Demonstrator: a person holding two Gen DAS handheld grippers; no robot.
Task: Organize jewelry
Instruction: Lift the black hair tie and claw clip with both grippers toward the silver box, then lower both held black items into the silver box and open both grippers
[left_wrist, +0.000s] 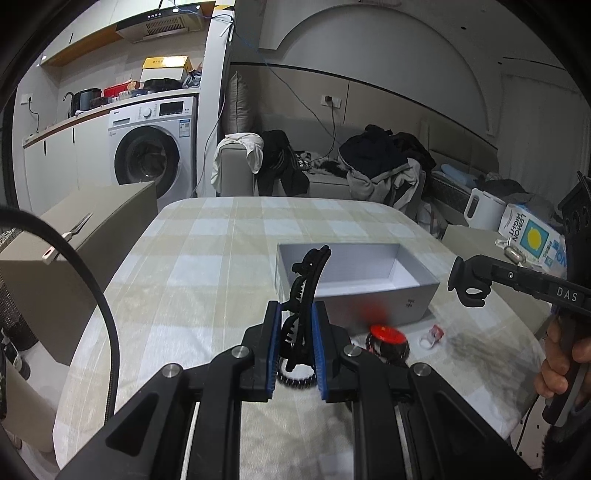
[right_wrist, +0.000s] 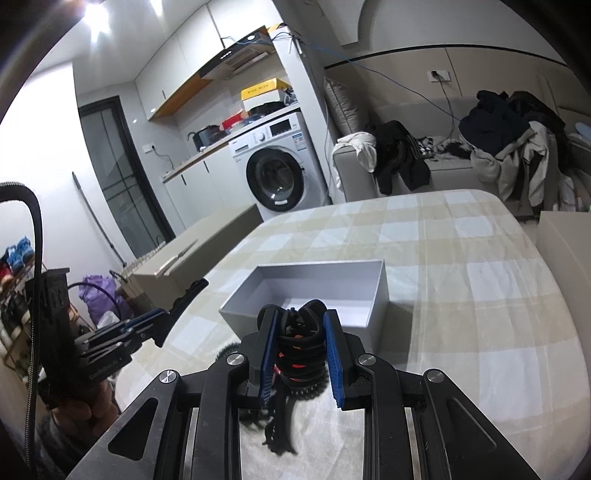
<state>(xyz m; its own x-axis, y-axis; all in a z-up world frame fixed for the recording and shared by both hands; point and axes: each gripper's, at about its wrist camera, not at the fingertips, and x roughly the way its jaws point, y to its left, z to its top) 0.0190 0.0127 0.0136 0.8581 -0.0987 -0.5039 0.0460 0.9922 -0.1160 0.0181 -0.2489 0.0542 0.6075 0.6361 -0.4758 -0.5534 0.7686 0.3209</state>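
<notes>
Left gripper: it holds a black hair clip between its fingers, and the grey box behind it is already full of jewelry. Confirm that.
Not quite. The left gripper does hold the black hair clip between its fingers, but the grey box behind it is empty: the left wrist view shows only its bare white floor. The right wrist view shows the same.

black hair clip, grey box, beige-and-white checked tablecloth.

A white washing machine sits under a kitchen counter, beside a grey sofa heaped with clothes.
</notes>
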